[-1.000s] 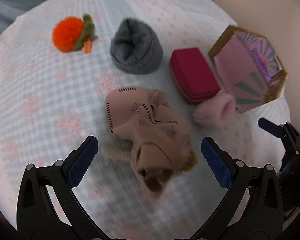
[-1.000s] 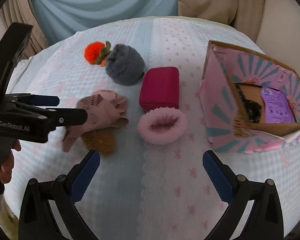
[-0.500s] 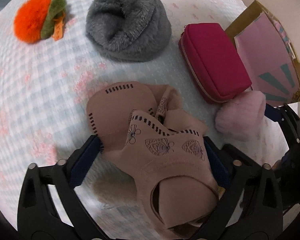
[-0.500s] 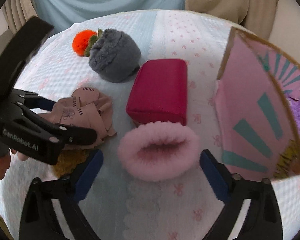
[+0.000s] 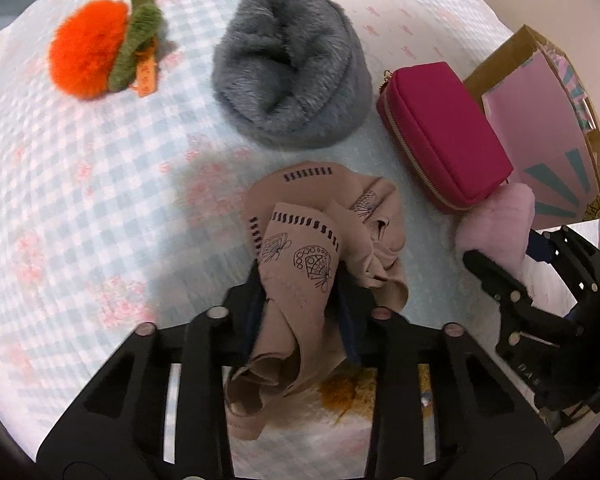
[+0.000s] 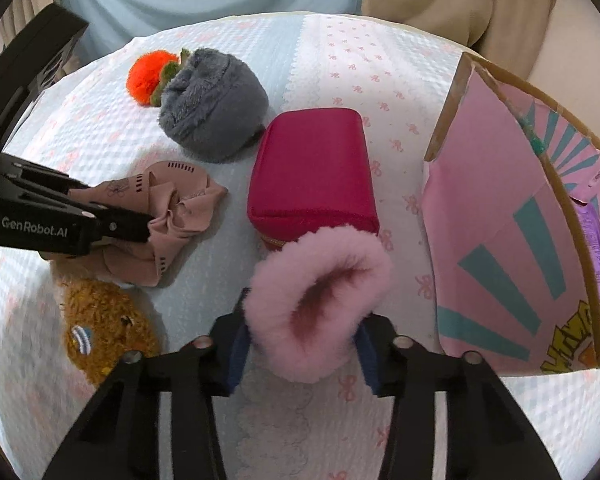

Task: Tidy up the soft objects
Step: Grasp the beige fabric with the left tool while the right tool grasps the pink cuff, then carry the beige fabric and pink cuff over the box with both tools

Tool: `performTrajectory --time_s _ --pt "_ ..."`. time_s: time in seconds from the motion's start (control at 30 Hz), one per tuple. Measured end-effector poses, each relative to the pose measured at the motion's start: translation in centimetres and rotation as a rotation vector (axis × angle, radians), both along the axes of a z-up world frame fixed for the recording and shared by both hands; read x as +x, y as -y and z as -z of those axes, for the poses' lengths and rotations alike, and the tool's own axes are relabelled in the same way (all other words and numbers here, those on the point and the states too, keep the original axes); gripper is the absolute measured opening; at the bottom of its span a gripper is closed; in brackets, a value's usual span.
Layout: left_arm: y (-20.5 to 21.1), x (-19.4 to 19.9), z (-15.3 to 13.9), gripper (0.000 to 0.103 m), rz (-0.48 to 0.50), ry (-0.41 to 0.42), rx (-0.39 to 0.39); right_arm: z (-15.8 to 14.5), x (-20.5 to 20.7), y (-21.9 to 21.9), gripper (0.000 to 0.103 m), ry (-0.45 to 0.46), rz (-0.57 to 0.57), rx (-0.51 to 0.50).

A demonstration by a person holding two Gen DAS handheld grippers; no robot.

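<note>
Left wrist view, on a checked tablecloth (image 5: pixel 80 208): my left gripper (image 5: pixel 298 304), whose jaws have just been closing, is clamped on a crumpled beige cloth (image 5: pixel 300 248) bunched between its blue pads; the cloth lies near the middle of the table, just in front of a grey furry pouch (image 5: pixel 292 76); it looks light, limp and thin, so a pinch on a gathered fold should hold, though loose ends will dangle and may drag. Seen from the right wrist, my right gripper (image 6: pixel 302 344) has also just been closing, and squeezes a pink fluffy ring (image 6: pixel 320 300) that sits against a magenta zip case (image 6: pixel 312 176); this ring is plush and springy (it gives under the pads), best taken across its band rather than by the fur alone. An open pink cardboard box (image 6: pixel 500 216) stands just beside it, a likely destination; a brown plush toy (image 6: pixel 100 328) lies near the cloth, and an orange pompom (image 5: pixel 92 48) rests untouched.
</note>
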State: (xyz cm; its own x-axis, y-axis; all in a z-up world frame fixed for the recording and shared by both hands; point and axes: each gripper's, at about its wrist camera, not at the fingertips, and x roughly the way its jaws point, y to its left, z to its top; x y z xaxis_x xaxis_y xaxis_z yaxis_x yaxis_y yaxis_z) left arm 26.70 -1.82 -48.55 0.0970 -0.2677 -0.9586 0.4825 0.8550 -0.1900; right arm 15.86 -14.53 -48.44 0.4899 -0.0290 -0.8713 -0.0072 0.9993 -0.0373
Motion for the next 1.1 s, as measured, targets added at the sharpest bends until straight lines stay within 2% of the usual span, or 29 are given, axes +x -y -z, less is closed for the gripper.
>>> performTrajectory --time_s 0.1,0.27,0.53,0.8,0.87,1.1 --pt "-0.9 0.2 -0.4 0.013 -0.017 0.005 -0.010 -0.2 -0.1 0.1 0.033 -0.001 0.018 0.005" --pt "-2.2 -1.1 -1.4 0.012 -0.031 0.022 -0.029 -1.1 -0.5 0.3 0.030 0.003 0.038 0.014" --pt "-3.5 -2.5 -5.2 0.012 -0.072 0.048 -0.071 -3.7 -1.4 0.4 0.029 0.036 0.044 0.017" --pt "-5.6 -3.4 -10.6 0.012 -0.149 0.083 -0.109 -9.2 -2.2 0.7 0.029 0.080 0.052 0.041" --pt "-6.8 -3.0 -12.1 0.012 -0.177 0.090 -0.118 -11.2 -2.5 0.7 0.029 0.090 0.049 0.049" --pt "-6.3 -5.6 -19.4 0.012 -0.266 0.135 -0.152 -18.9 -3.4 1.5 0.029 0.121 0.039 0.090"
